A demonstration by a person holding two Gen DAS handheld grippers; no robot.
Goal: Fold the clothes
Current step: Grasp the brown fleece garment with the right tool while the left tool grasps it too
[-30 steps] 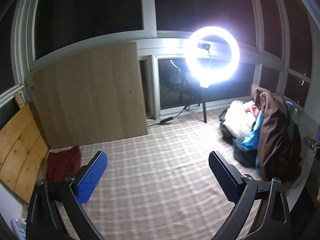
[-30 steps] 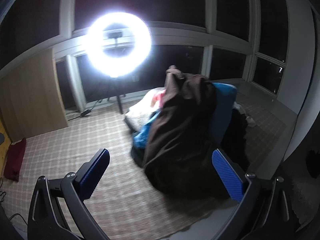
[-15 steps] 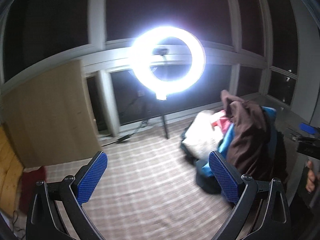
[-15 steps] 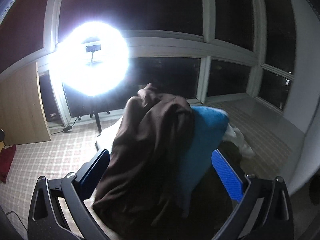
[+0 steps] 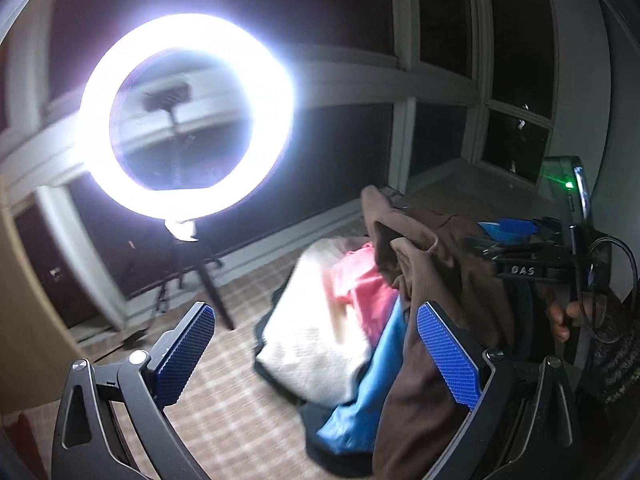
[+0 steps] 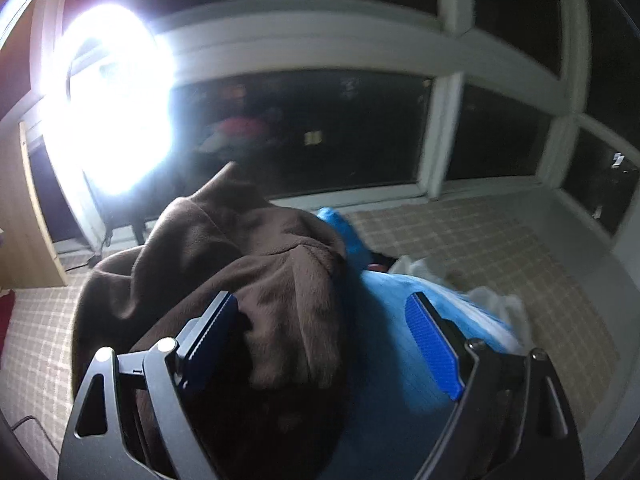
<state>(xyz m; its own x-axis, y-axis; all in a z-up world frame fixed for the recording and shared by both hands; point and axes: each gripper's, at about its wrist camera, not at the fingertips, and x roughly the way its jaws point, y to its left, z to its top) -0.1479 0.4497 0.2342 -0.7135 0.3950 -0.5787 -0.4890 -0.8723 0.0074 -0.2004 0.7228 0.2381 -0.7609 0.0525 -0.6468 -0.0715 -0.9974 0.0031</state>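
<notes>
Both hand-held grippers now nearer the clothes pile [image 5: 340,340]: right hand-held gripper [image 6: 324,344] closing around brown garment [image 6: 248,264], left hand-held gripper [image 5: 316,356] wide, empty.

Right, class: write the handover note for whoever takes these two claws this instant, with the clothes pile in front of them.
Left claw: open, nothing between its pads, aimed at the clothes pile.
Right claw: jaws closing around a fold of the brown garment; pads not yet pressing on it.
Things: the brown garment lies on top of the pile, over a blue garment; a white one and a pink one sit beside them, all on the checked mat.
Done: nothing folded here.
Left: grip the brown garment, lift it clear, fold it, then the rest.
</notes>
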